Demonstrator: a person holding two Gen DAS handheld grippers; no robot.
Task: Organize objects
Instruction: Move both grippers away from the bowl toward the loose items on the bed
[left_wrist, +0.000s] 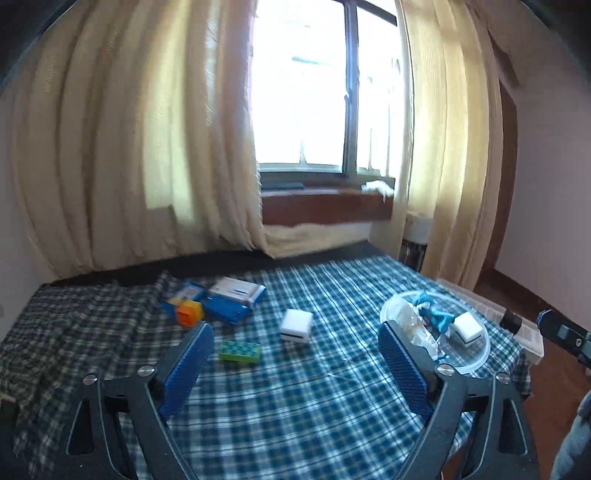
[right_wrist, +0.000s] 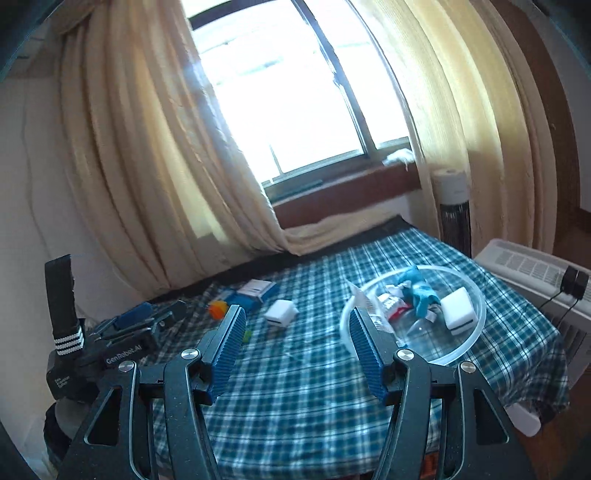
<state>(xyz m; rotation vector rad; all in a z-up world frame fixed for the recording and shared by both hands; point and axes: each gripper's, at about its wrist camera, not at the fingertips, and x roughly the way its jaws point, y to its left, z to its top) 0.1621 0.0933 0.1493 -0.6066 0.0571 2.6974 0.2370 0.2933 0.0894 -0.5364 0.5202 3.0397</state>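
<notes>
My left gripper is open above the blue plaid tablecloth, with nothing between its blue pads. Beyond it lie a white box, a green block with blue dots, an orange and yellow block and some blue and white boxes. To the right, a clear bowl holds another white box, a teal item and plastic packets. My right gripper is also open and empty, aimed between the loose white box and the bowl.
Cream curtains and a bright window close off the far side. A white unit with a black plug stands off the table's right edge, a tower fan behind it. The cloth is rumpled at the left.
</notes>
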